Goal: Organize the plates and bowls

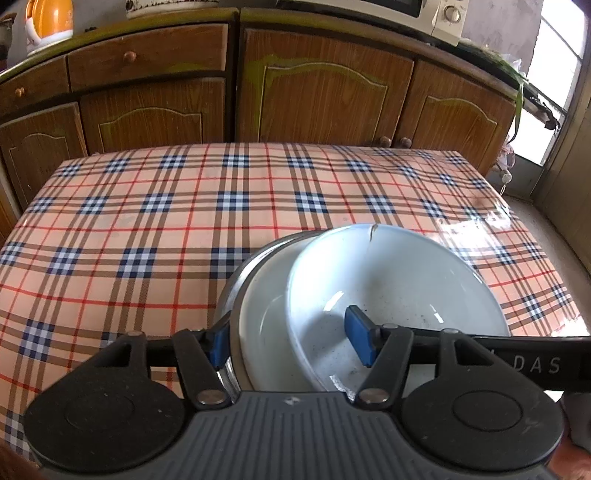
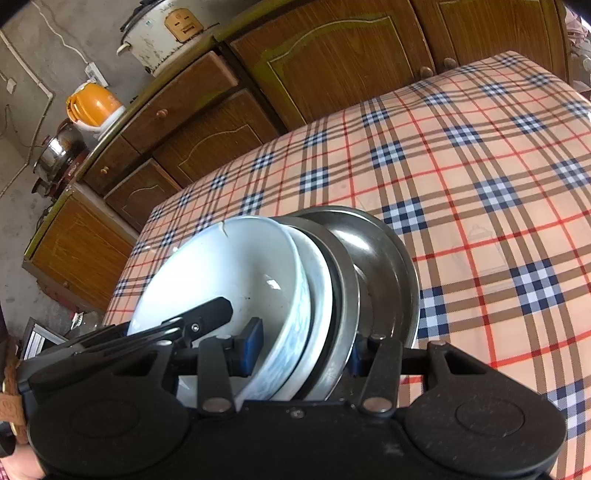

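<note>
A nested stack of dishes hangs over the plaid table (image 1: 147, 229). On top is a white bowl (image 1: 399, 280) with a cracked rim, under it a second white dish (image 1: 266, 291), then steel plates (image 1: 236, 280). My left gripper (image 1: 288, 341) is shut on the stack's near edge, with one blue pad (image 1: 360, 338) inside the white bowl and the other outside the steel rim. My right gripper (image 2: 303, 350) is shut on the same stack: one pad (image 2: 253, 345) lies in the white bowl (image 2: 221, 273), the other is behind the steel plates (image 2: 376, 258). Whether the stack touches the table is hidden.
Brown wooden cabinets (image 1: 317, 96) run along the table's far side. On their counter stand a microwave (image 1: 436, 14), an orange kettle (image 2: 94, 107), a rice cooker (image 2: 166, 33) and a steel pot (image 2: 59, 151). The plaid cloth (image 2: 480, 184) spreads out beyond the stack.
</note>
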A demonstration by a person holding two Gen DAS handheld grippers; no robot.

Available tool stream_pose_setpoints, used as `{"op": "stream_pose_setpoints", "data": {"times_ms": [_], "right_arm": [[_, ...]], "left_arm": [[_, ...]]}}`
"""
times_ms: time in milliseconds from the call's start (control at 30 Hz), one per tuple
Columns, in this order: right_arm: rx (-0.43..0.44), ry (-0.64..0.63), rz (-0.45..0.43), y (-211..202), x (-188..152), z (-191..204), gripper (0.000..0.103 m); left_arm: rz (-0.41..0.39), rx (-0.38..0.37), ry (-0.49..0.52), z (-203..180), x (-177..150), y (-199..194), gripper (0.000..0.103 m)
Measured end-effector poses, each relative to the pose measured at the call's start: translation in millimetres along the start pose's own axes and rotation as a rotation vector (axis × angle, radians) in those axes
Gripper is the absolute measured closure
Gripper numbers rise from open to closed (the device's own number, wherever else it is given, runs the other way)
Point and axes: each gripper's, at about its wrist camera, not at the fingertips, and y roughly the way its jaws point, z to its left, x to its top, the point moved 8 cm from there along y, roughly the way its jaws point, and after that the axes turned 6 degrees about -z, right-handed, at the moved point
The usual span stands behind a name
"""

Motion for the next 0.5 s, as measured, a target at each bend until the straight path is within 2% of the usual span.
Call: {"op": "stream_pose_setpoints", "data": {"times_ms": [500], "right_arm": [[0.001, 0.020, 0.025, 22.1, -6.9, -14.8, 0.048]], "left_arm": [[0.021, 0.016, -0.013, 2.3, -10.8, 18.7, 0.040]]}}
